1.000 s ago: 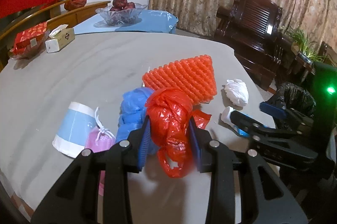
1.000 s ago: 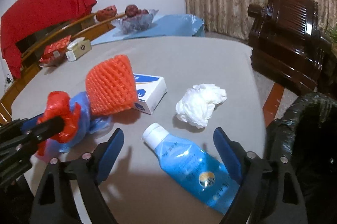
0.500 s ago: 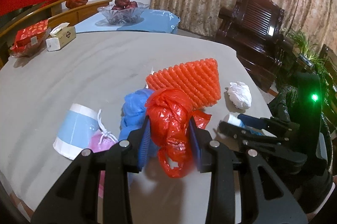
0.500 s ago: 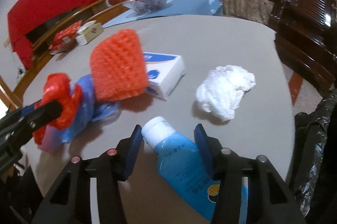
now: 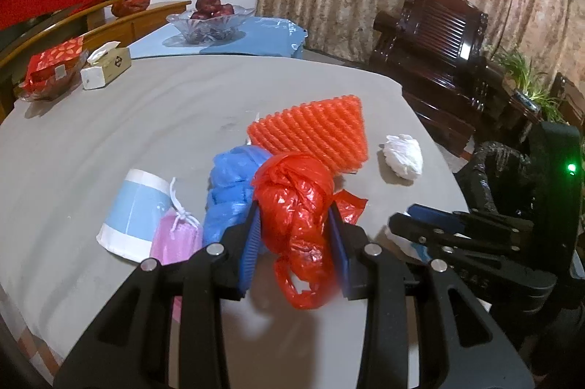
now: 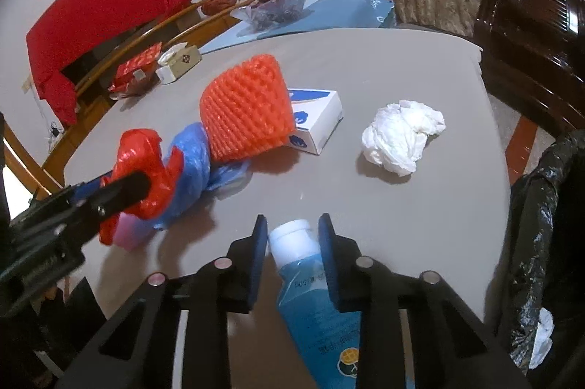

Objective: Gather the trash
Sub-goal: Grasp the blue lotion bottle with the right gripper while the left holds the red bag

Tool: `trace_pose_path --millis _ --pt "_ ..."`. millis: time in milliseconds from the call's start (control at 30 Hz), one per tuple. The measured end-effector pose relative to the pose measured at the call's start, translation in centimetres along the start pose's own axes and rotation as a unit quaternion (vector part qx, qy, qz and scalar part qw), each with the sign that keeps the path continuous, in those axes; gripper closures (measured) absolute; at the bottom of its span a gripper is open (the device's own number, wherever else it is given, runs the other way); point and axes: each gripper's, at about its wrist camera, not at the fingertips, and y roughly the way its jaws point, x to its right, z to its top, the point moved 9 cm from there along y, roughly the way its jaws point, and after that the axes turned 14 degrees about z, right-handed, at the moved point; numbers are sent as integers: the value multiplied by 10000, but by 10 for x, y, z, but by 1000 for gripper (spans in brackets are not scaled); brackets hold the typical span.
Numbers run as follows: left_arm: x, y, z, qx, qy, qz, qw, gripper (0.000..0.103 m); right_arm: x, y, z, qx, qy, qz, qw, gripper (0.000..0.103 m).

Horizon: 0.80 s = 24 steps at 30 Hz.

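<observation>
My left gripper point(image 5: 294, 242) is shut on a crumpled red plastic bag point(image 5: 296, 202), held just above the grey table point(image 5: 128, 118); it also shows in the right wrist view point(image 6: 146, 166). My right gripper point(image 6: 292, 250) has closed on a blue tube point(image 6: 314, 297) with a white cap, lying on the table. An orange foam net point(image 6: 245, 111), a blue plastic bag point(image 5: 230, 188), a white tissue wad point(image 6: 402, 136) and a white-blue box point(image 6: 318, 122) lie further out. A black-lined trash bin point(image 6: 541, 242) stands at the right.
A paper cup point(image 5: 135, 210) and a pink pouch point(image 5: 175, 239) lie at the left. A tissue box point(image 5: 106, 67), a red packet point(image 5: 51, 67) and a glass fruit bowl point(image 5: 210, 21) sit at the far side. A dark wooden chair point(image 5: 446, 56) stands behind.
My right gripper moved forward over the blue tube and its jaws closed from wide open onto it. My left gripper kept hold of the red bag.
</observation>
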Motion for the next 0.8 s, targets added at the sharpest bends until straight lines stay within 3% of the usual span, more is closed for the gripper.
trace_pose_path --millis 100,167,533,800 --pt "2 -3 -1 17 24 -27 10000 69 -1 1 1 -133 -219 -157 9995 65" --pt "2 -3 -2 8 20 -28 10000 69 -1 -2 -1 -162 -279 -184 9993 50" --pt "3 -1 -15 -125 56 -46 9999 69 14 -8 -37 -623 -333 -207 9973 48" --pt "13 -3 -27 -179 193 -86 9996 68 5 -11 -44 -560 -441 -357 9968 55"
